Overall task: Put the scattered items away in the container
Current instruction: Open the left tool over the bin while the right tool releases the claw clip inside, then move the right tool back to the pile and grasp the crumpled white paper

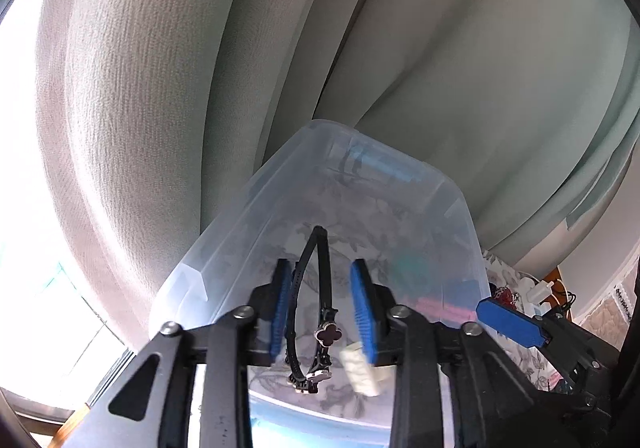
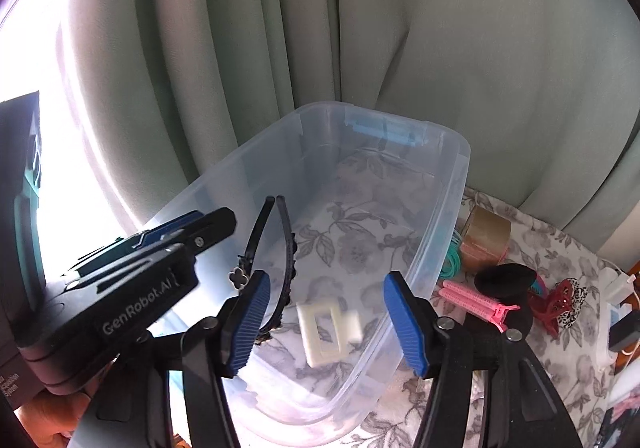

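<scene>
While the left fingers (image 1: 282,308) stood spread around the black headband (image 1: 310,304), not pinching it, and the right fingers (image 2: 408,322) gaped empty, headband and white clip (image 2: 328,330) sat inside the bin (image 2: 448,216); withdrawing carelessly could snag the headband.

Only thing I can actually read is "GenRobot.AI", white letters on the black body of the left gripper (image 2: 216,232). There's some small white print on a dark box (image 2: 12,388) at the lower left edge too, way too cut off to make out.
</scene>
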The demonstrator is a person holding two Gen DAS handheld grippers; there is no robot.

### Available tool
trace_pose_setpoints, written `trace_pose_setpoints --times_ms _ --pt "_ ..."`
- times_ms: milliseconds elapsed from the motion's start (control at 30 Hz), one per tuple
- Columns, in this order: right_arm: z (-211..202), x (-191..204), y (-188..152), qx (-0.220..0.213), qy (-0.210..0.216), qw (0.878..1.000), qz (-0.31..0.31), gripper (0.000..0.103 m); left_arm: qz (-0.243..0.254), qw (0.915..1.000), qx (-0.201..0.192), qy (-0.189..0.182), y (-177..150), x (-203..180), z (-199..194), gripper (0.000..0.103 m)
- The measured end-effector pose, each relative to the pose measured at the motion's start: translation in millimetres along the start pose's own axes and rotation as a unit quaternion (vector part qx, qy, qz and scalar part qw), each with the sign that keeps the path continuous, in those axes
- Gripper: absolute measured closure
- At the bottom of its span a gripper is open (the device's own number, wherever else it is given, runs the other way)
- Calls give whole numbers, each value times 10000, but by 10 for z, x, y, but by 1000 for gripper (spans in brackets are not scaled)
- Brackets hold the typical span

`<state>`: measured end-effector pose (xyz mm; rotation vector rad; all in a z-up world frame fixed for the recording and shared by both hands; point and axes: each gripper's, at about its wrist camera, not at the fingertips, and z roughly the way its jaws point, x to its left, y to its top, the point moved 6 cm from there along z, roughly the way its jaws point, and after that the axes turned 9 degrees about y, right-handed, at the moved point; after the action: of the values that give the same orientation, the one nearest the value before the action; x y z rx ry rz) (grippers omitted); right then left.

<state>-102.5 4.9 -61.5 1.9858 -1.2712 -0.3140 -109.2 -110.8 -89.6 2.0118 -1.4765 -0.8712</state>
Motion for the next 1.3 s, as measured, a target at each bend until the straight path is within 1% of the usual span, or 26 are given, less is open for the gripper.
trace_pose_setpoints --times_ms 167,300,367,500,733,900,1067,1200,1300 --pt "-278 -69 -30 -250 -32 9995 205 39 0 9999 -94 51 -36 -5 -190 61" --pt "-530 -204 -101 -465 -68 9978 477 39 67 9998 -161 -6 115 42 -433 60" --pt "-649 -274 -129 -570 -103 9967 572 39 149 9997 -193 -30 140 -108 -466 58" --pt "-932 -431 -205 -814 -163 9933 806 39 360 9988 -321 -80 92 -384 -592 47" --pt "-1324 -793 -432 -1134 -303 9849 1273 39 807 9958 -408 -149 -24 -815 -872 43" --pt "-1525 -1081 -617 -1285 -350 9773 1647 39 1211 9913 -422 -288 -173 -1172 -1031 40" --pt "-1688 -1389 -841 -1357 -432 9691 2015 38 1663 9844 -393 -415 -347 -1556 -1101 38" --pt "-1760 -1670 -1051 -1312 -556 9612 2361 35 2041 9776 -288 -422 -509 -1820 -1055 36" --pt "-1752 -1862 -1193 -1252 -581 9555 2609 35 2186 9745 -167 -468 -623 -1962 -970 36"
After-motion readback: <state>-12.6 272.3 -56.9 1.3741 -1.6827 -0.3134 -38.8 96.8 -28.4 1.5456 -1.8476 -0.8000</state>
